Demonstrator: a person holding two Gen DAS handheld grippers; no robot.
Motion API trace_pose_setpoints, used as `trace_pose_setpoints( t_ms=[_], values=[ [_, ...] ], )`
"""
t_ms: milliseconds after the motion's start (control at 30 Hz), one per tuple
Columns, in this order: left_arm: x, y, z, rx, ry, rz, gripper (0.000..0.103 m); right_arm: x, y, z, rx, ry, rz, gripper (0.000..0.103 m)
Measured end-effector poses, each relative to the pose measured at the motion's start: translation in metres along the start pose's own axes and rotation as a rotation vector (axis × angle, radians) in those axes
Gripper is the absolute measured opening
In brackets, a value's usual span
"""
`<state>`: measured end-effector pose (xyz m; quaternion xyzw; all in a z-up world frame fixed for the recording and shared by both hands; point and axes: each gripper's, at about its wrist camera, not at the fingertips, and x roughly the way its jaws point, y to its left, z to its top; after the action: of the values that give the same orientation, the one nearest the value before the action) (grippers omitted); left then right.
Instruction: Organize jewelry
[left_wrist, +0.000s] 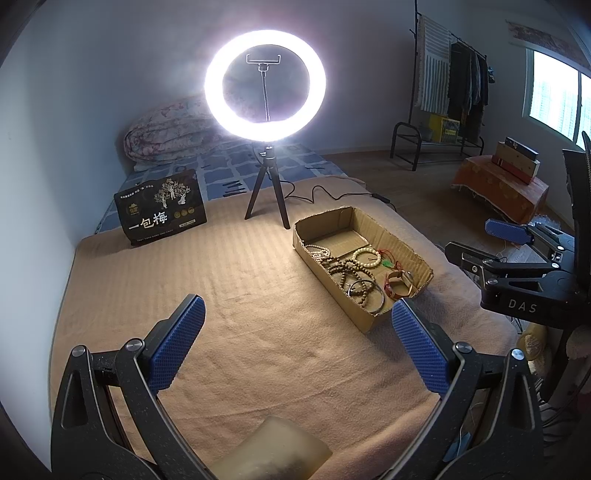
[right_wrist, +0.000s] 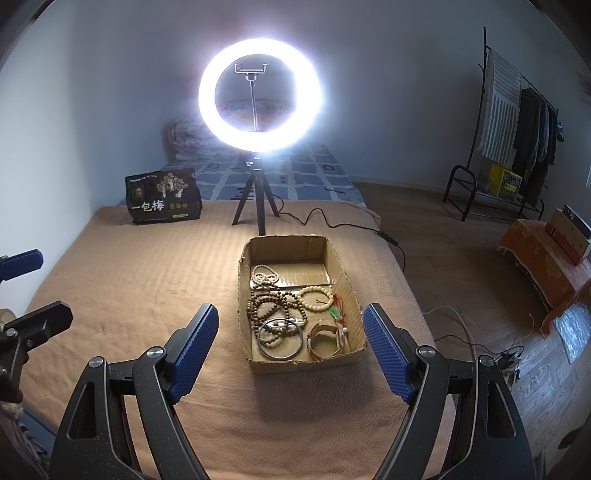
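Centre frame: cardboard box (right_wrist: 301, 302) on the blanket (right_wrist: 147, 280) holds all the jewelry (right_wrist: 291, 317). Left gripper (left_wrist: 297, 332) and right gripper (right_wrist: 290, 350) hover spread, empty; sorting either pending or complete.

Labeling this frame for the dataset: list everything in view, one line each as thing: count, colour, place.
cardboard box: 1, brown, open, on the blanket in front of the right gripper
bead strands: several, cream and brown, inside the box
metal bangle: 1, dark silver, near end of the box
watch: 1, brown strap, near right corner of the box
green pendant on red cord: 1, inside the box, right side
blanket: 1, tan, covers the bed
ring light on tripod: 1, lit white, black legs, behind the box
snack bag: 1, black, far left of the blanket
clothes rack: 1, black, right wall
left gripper: 1, black with blue pads, open, empty
right gripper: 1, same, open, empty
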<state>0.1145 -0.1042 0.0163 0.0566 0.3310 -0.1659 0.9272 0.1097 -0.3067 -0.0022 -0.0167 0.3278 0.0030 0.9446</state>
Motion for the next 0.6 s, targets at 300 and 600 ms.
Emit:
trace_pose_setpoints(
  t_ms=[300, 600],
  values=[
    [0.0005, -0.0004, -0.0003, 0.0, 0.0, 0.001, 0.103, -0.0005, 0.0001, 0.0, -0.002, -0.001, 0.0, 0.081],
    [-0.0002, -0.0007, 0.0003, 0.0, -0.002, 0.004, 0.103, 0.0, -0.0009, -0.0001, -0.007, 0.002, 0.002, 0.081]
  ],
)
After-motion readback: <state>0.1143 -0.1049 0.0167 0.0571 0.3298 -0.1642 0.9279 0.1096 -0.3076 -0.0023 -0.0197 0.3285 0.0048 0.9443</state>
